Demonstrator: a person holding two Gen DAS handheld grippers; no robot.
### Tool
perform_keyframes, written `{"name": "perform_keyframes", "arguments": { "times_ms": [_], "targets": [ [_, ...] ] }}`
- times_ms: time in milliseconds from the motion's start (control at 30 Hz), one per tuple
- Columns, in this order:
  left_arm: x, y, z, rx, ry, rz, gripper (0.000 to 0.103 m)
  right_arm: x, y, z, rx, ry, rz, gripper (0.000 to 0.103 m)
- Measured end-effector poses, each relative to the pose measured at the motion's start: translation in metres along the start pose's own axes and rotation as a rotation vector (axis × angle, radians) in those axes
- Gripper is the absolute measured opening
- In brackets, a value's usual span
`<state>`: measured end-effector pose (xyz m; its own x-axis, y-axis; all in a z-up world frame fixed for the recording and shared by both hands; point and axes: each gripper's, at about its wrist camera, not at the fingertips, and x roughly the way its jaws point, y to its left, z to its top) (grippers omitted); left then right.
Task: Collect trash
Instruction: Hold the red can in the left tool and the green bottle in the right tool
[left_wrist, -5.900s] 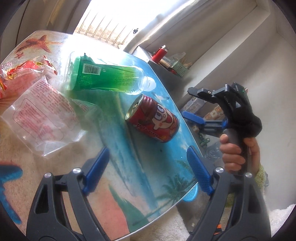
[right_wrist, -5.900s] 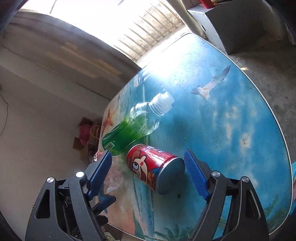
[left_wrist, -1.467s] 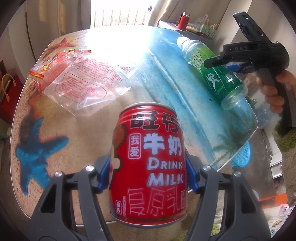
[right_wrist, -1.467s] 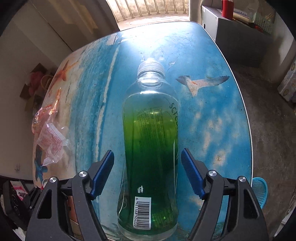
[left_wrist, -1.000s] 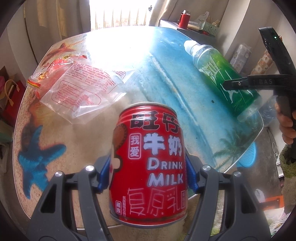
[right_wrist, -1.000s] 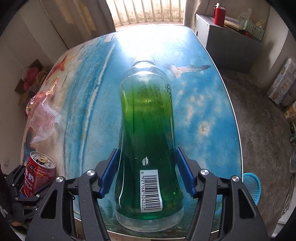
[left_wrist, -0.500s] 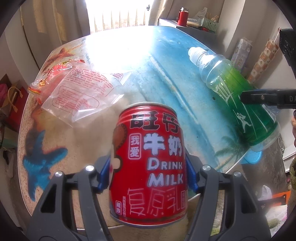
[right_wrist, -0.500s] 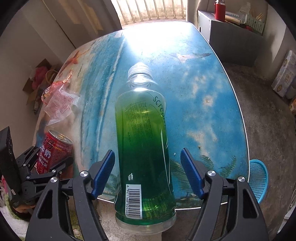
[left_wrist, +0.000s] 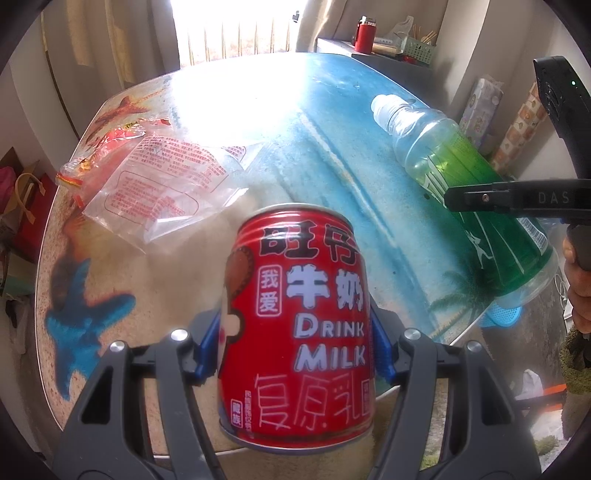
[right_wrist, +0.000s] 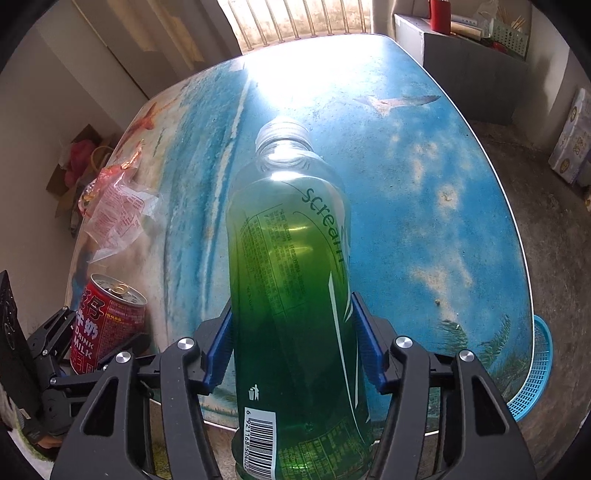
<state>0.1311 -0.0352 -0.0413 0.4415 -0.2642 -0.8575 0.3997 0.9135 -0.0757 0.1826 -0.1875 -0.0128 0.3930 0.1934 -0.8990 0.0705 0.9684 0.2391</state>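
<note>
The green bottle (right_wrist: 295, 314) is now pinched between the blue pads of the right hand-held gripper (right_wrist: 293, 347), whose jaws have just been closing: half a second ago the pads stood clear of the bottle's sides, and now both press against its lower body, so the grip has been retaken and looks firmer for carrying. The bottle hangs above the near edge of the table (right_wrist: 443, 184), cap pointing away over the sea print, barcode toward the camera. It is capped and holds green liquid that fills roughly its lower 2 thirds, the shoulder and neck being clear; that weight may let it slip if the squeeze eases. The red milk can (left_wrist: 295, 314) sits upright in the left hand-held gripper (left_wrist: 295, 350), clamped on both flanks just as it was a second ago, raised above the table's sandy corner; from the right wrist view its top shows an opened pull-tab, and whether anything is left inside cannot be told. With 2 pieces of trash lifted at once, the next step is likely a drop into a bin, though no bin is plainly in view; a blue mesh basket (right_wrist: 532, 376) lies on the floor just past the table's right edge, and its contents are hidden. On the table, well apart from both hands, remain the clear printed wrapper (left_wrist: 159, 184) and a crumpled red wrapper (left_wrist: 110, 140) touching it, not yet collected
</note>
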Motion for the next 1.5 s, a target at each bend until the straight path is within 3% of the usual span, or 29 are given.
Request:
{"name": "perform_keyframes", "arguments": {
  "times_ms": [1500],
  "targets": [
    [0.000,0.001,-0.001,-0.001,0.000,-0.001,0.062,-0.004,-0.011,0.002,0.062,0.059,0.054,0.059]
  ]
}}
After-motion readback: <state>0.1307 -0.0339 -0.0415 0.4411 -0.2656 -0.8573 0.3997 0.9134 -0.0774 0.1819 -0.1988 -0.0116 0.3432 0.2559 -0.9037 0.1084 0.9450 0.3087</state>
